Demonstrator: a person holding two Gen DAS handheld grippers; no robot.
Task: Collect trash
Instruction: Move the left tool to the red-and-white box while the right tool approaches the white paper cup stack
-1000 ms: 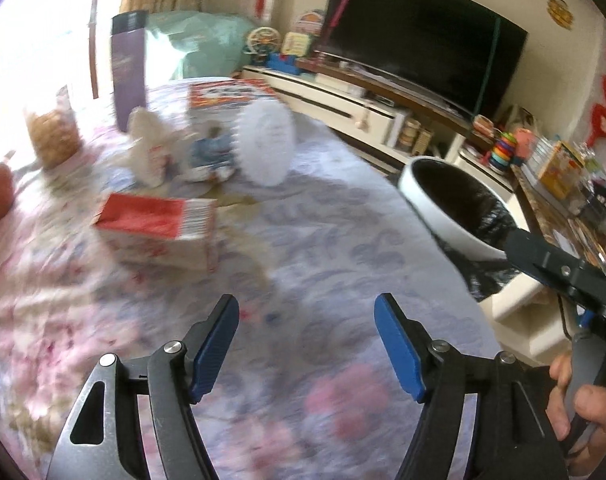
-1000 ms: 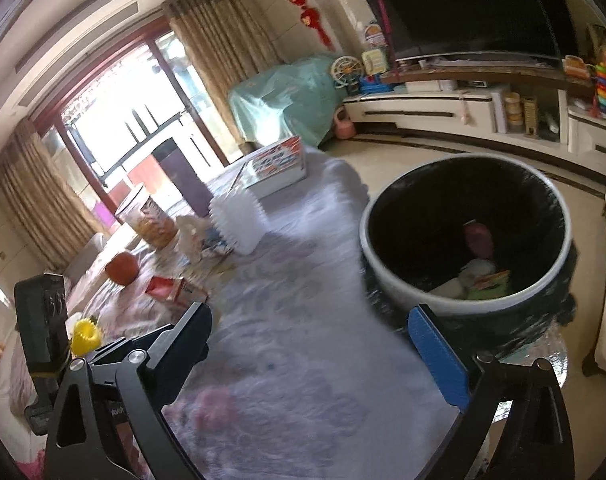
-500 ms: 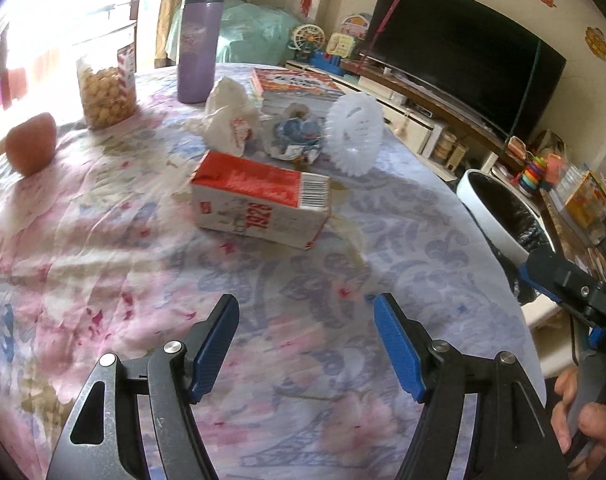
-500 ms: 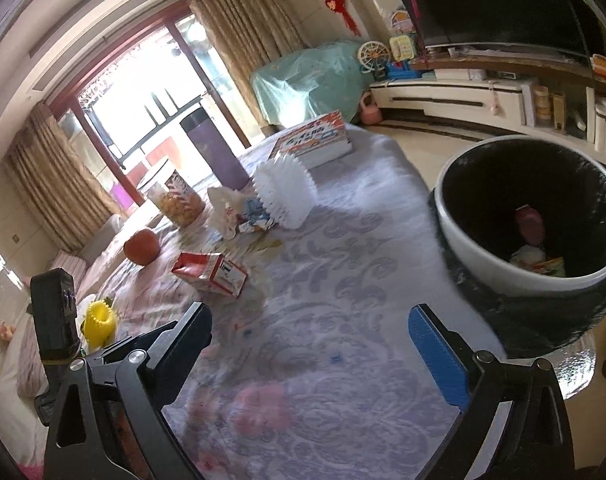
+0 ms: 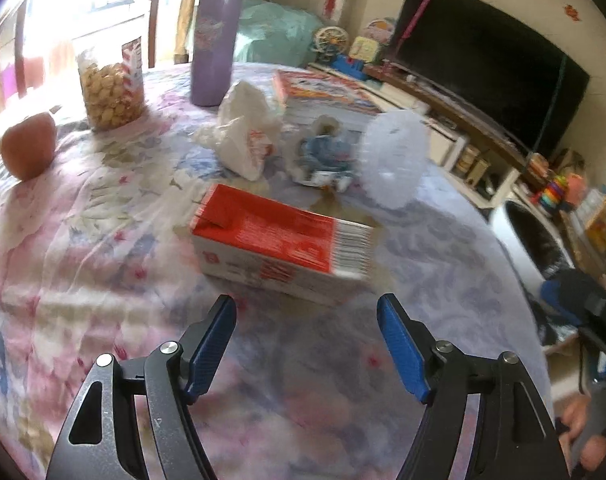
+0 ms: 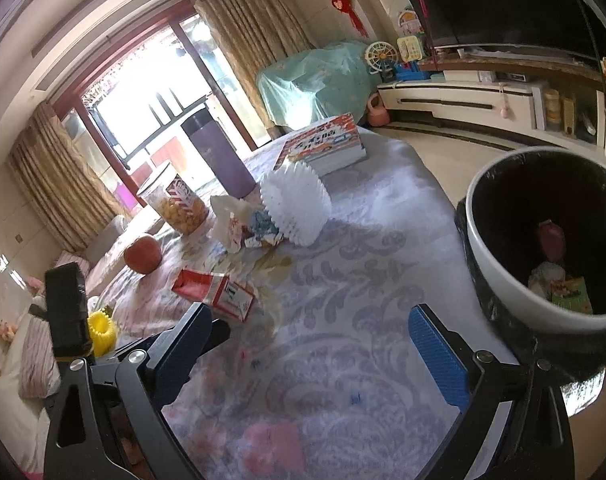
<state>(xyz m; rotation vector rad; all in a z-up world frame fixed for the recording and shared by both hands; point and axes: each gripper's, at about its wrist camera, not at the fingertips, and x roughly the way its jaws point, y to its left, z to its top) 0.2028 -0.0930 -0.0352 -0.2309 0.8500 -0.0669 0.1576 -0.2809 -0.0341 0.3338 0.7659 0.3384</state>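
Red carton now nearer left gripper, jaws opening, table edge right.

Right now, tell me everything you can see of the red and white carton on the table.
The red and white carton is a small rectangular box that looks like printed cardboard, red on its top face with a barcode at one end, white with red print on its sides. It lies flat on its side on the floral tablecloth, closed and undented as far as shows. It sits apart from the crumpled wrappers behind it. Nothing grips it; the left claw, its jaws opening, is just short of it.
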